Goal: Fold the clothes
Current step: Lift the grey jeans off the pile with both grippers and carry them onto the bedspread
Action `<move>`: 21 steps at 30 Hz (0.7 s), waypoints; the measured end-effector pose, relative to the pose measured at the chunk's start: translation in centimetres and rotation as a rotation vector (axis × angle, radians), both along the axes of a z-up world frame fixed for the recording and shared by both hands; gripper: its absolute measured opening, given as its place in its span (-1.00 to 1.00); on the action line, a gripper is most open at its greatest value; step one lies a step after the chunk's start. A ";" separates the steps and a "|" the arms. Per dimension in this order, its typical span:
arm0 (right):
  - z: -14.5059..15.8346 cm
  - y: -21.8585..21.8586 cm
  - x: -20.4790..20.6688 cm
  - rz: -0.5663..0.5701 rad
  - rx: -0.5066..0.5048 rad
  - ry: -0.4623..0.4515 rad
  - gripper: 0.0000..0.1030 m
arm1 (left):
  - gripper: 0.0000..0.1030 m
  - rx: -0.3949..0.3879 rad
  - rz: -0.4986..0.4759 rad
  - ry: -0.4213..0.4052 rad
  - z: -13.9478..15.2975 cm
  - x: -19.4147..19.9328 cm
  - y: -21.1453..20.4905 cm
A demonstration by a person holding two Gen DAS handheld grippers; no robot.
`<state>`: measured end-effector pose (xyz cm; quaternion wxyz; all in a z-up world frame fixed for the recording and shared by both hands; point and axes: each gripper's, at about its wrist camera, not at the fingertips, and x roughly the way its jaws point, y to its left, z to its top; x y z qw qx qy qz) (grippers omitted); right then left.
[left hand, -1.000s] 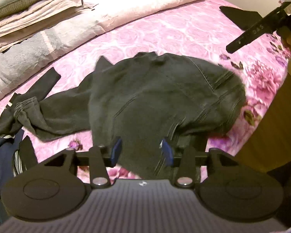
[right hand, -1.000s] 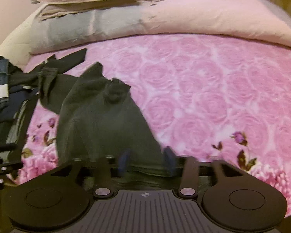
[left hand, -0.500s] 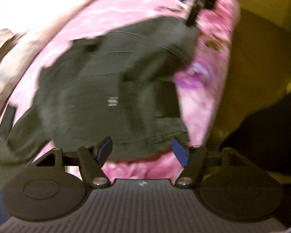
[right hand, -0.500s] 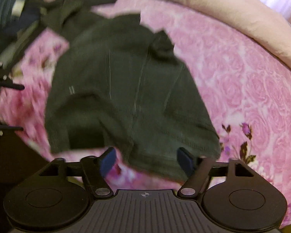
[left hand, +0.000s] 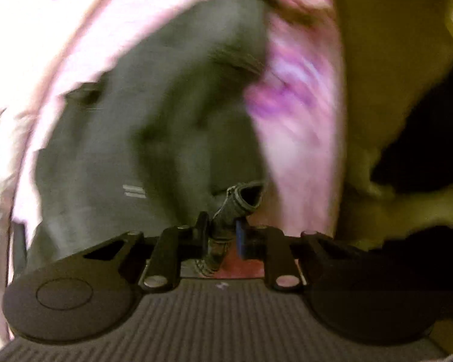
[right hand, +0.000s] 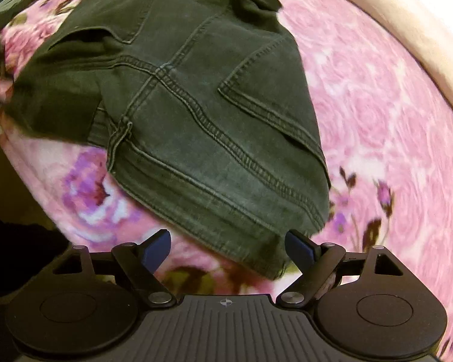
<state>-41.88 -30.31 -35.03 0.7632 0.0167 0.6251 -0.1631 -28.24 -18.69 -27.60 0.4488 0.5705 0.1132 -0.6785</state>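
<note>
The left gripper [left hand: 222,235] pinches a fold of the dark jeans [right hand: 196,105] on the pink rose bedspread [right hand: 377,114] — the right gripper [right hand: 226,246] has its jaws spread wide.

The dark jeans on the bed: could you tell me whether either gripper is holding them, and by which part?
The left gripper is shut on a bunched edge of the dark jeans; blur hides which part. The right gripper is open, holding nothing.

Home bedroom, bed under a pink rose-print blanket [right hand: 377,96], pale folded bedding [right hand: 422,30] along its far edge
</note>
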 end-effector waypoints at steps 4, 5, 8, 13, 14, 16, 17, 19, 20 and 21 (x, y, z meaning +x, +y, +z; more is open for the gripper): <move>-0.7 0.9 0.1 0.106 -0.047 -0.029 0.66 | -0.71 -0.089 0.172 0.082 5.9 3.9 -3.6; -0.8 1.2 0.2 0.132 -0.059 -0.036 0.66 | -0.71 -0.110 0.197 0.089 7.0 4.7 -4.6; -1.3 1.9 0.3 0.208 -0.094 -0.056 0.66 | -0.72 -0.157 0.236 0.109 9.6 6.6 -7.5; -2.0 2.8 0.4 0.234 -0.215 -0.074 0.66 | -0.72 -0.244 0.243 0.142 13.4 9.2 -12.1; -2.0 2.8 0.4 0.229 -0.241 -0.073 0.65 | -0.72 -0.256 0.241 0.153 14.0 9.7 -12.9; -1.5 2.5 0.7 0.180 -0.261 -0.093 0.58 | -0.72 -0.269 0.219 0.163 14.8 10.4 -13.9; -0.9 2.2 0.9 0.146 -0.258 -0.105 -0.03 | -0.72 -0.272 0.203 0.162 15.1 10.7 -14.2; 0.6 1.5 1.3 0.075 -0.241 -0.108 -0.88 | -0.72 -0.282 0.176 0.155 15.7 11.1 -14.6; 1.5 1.3 1.5 0.045 -0.227 -0.119 -0.91 | -0.72 -0.291 0.170 0.154 16.2 11.4 -14.5; 2.5 1.1 1.5 0.013 -0.207 -0.135 -0.92 | -0.72 -0.302 0.167 0.158 16.7 11.7 -14.4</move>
